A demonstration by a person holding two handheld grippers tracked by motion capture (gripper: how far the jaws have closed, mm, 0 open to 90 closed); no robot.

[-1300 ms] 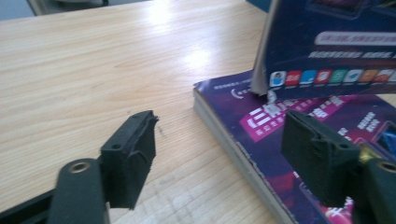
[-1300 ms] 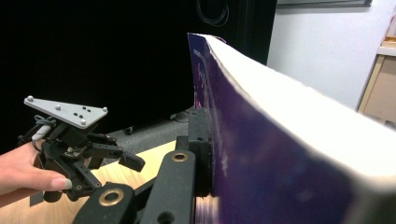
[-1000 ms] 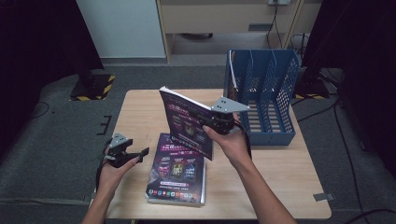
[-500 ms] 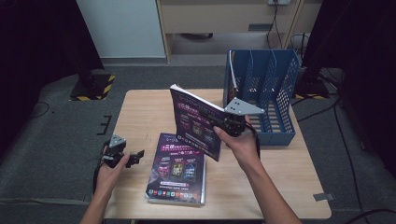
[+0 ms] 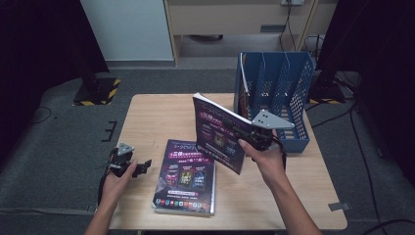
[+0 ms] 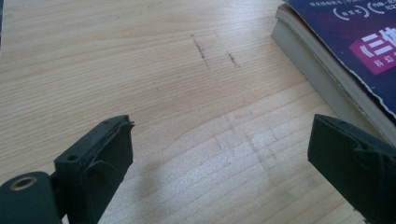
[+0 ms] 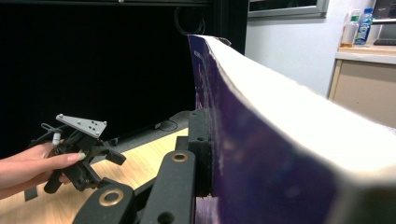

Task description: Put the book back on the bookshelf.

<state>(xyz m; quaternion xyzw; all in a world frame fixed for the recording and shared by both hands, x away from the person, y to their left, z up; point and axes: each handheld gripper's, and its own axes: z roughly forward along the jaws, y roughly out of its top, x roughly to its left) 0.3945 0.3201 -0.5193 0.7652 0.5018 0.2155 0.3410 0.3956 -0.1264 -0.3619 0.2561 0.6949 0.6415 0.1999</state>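
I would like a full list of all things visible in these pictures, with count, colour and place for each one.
held book: one, purple cover, lifted above the table middle, tilted, clamped in the right tool.
stack of books: one stack, purple covers, flat on the table's near part; how many I cannot tell.
file rack: one, blue, with upright dividers, at the table's far right corner.
table: one, light wood.
cabinet: one, beige, on the floor behind the table.
bottle: one, clear with a blue cap, on a counter in the right gripper view.
left tool: one, black, jaws apart with nothing between them, at the table's left edge.
right tool: one, black with a grey plate, gripping the held book.
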